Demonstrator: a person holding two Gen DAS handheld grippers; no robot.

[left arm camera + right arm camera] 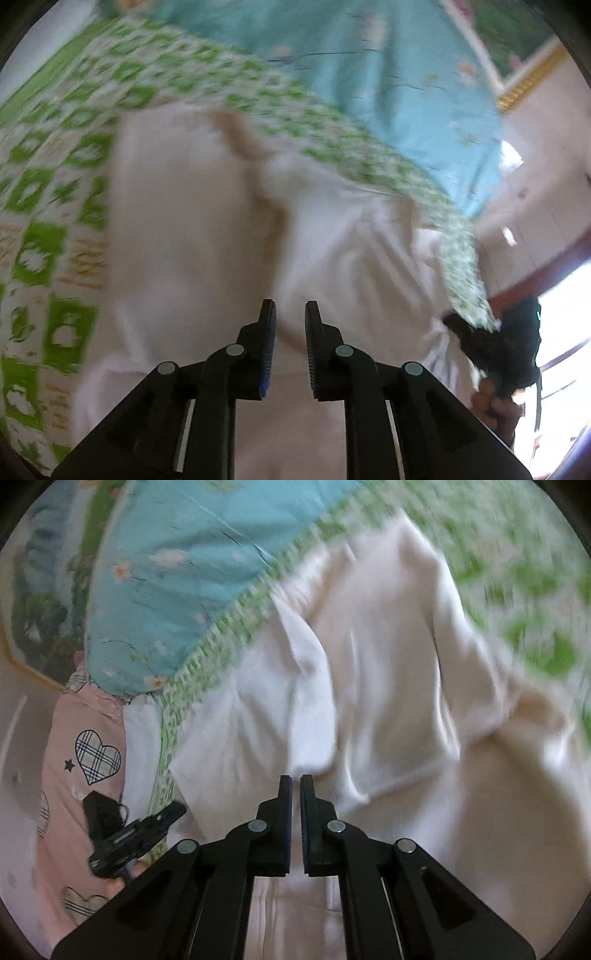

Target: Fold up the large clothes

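Note:
A large white garment (pixel 184 221) lies rumpled on a bed, its folded sleeve and body (pixel 369 664) spread ahead of both grippers. My left gripper (pixel 290 308) has a narrow gap between its jaws, filled by the cloth, and seems pinched on the garment's near edge. In the right wrist view, the left gripper (pixel 179 808) touches the cloth's left corner. My right gripper (pixel 296 779) is almost fully shut over the near edge. From the left wrist view, the right gripper (pixel 448 319) bites the cloth, which bunches into pleats at its tip. Both views are blurred.
A green-and-white patterned sheet (pixel 55 184) covers the bed under the garment. A light blue quilt (pixel 369 74) lies at the far side. Pink fabric with checked hearts (pixel 74 738) hangs by the bed's left edge. A hand (pixel 495 410) holds the right gripper near a bright doorway (pixel 565 332).

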